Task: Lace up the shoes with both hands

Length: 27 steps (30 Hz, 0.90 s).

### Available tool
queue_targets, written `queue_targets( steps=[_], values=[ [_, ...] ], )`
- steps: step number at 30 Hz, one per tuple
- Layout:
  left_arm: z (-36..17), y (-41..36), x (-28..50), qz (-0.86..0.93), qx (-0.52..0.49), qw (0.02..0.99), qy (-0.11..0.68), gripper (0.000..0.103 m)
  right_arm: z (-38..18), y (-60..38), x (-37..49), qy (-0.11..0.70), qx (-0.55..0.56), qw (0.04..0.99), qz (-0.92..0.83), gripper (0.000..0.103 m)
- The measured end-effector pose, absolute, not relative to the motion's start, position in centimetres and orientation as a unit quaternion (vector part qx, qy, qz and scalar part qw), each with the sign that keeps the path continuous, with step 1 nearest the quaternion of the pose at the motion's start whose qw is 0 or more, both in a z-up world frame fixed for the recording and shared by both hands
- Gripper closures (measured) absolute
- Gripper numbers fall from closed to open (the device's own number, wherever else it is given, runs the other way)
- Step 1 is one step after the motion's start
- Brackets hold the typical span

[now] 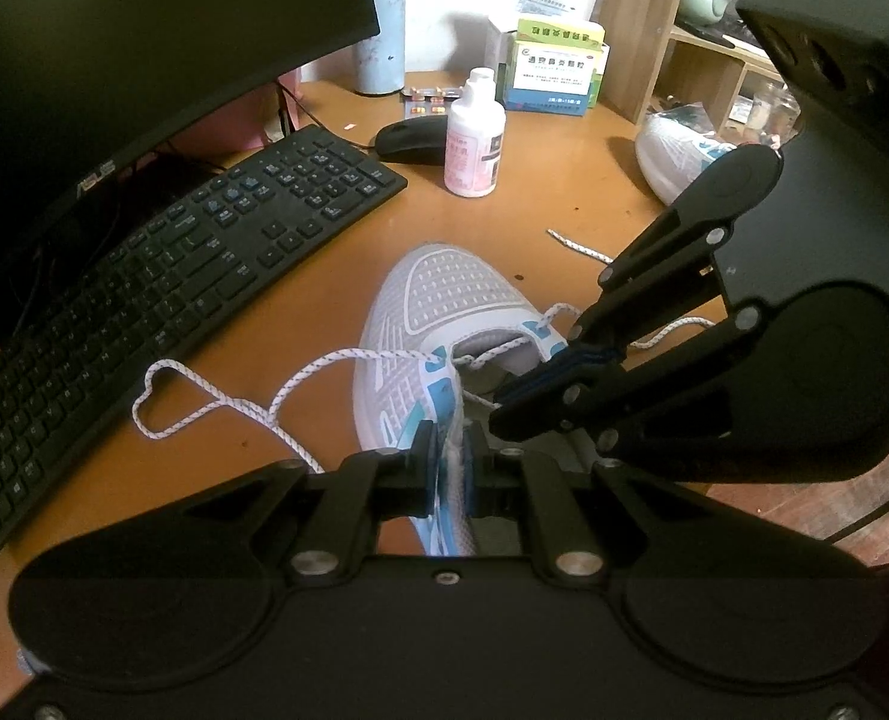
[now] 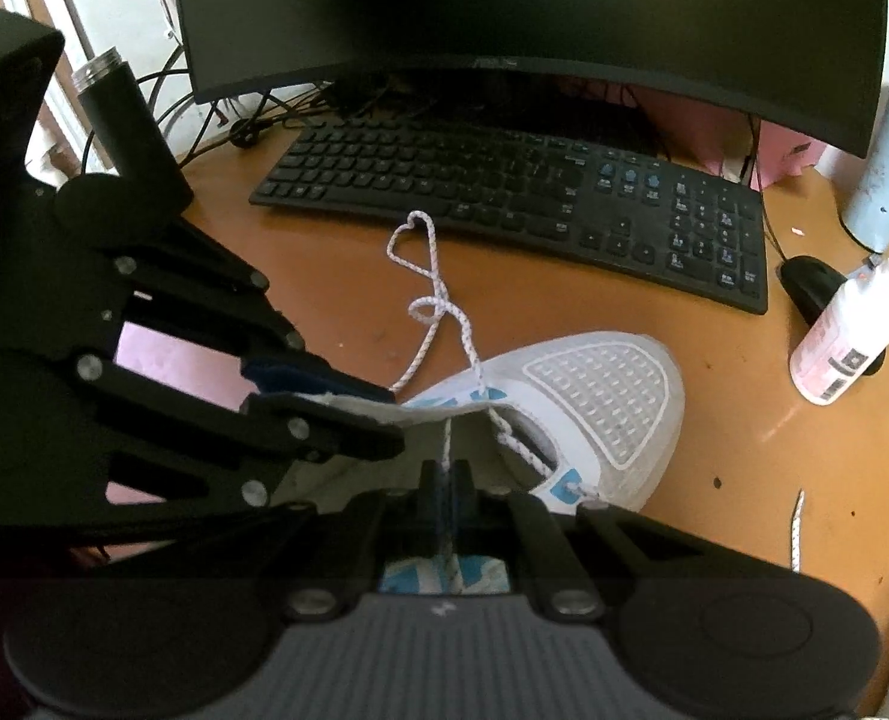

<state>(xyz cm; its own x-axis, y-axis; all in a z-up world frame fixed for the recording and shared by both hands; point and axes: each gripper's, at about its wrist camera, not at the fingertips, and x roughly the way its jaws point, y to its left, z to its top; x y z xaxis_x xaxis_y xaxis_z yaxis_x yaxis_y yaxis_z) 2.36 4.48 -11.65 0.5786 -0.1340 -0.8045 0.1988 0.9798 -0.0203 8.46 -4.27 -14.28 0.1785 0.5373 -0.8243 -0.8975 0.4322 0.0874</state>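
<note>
- while the white-and-blue sneaker (image 1: pixel 444 324) lies on the orange table (image 1: pixel 336 228) with its toe toward the keyboard (image 1: pixel 162 294), both tools sit at its open throat, at the near end of the shoe's long axis.
- left tool (image 1: pixel 447 462): jaws nearly shut, pads pressed on the shoe's left eyelet flap, which stands pinched upright between them; this reads as a steadying hold on the upper.
- right tool (image 2: pixel 444 489): jaws closed tight on a thin strand of the white speckled shoelace (image 2: pixel 447 438), which runs up from the pads toward the throat; in the left wrist view this tool (image 1: pixel 504 411) comes in from the right, its tip just over the tongue opening.
- lace layout: only the lowest eyelets near the toe appear threaded; one free length trails left over the table in loose loops (image 1: pixel 174 396) toward the keyboard, the other trails off to the right.
- governing relation, as judged: the next empty eyelets lie on the flaps just beside both tips, the held flap directly in the left tool, so the right tool is the one placed to feed the lace across the throat.
- containers: a pink-and-white bottle (image 1: pixel 474 144), capped, contents not visible; a pale blue flask (image 1: pixel 381 12) and medicine boxes (image 1: pixel 555 69) behind, all closed; a dark flask (image 2: pixel 126 120) stands without a lid, interior unseen.
- a second sneaker (image 1: pixel 678 156) rests well apart at the right.
</note>
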Motion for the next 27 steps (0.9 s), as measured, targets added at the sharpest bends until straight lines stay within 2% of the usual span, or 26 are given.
queue_targets(
  steps=[17,27],
  values=[
    [-11.4,4.4,2.3,-0.096,0.024,0.884,0.456,0.095,-14.1,-3.6,8.7,0.392,-0.202,0.751,0.49,0.1],
    [-8.1,5.4,1.5,-0.107,-0.018,0.892,0.44,0.094,-14.5,-3.7,8.8,0.39,-0.194,0.753,0.493,0.1]
  ],
)
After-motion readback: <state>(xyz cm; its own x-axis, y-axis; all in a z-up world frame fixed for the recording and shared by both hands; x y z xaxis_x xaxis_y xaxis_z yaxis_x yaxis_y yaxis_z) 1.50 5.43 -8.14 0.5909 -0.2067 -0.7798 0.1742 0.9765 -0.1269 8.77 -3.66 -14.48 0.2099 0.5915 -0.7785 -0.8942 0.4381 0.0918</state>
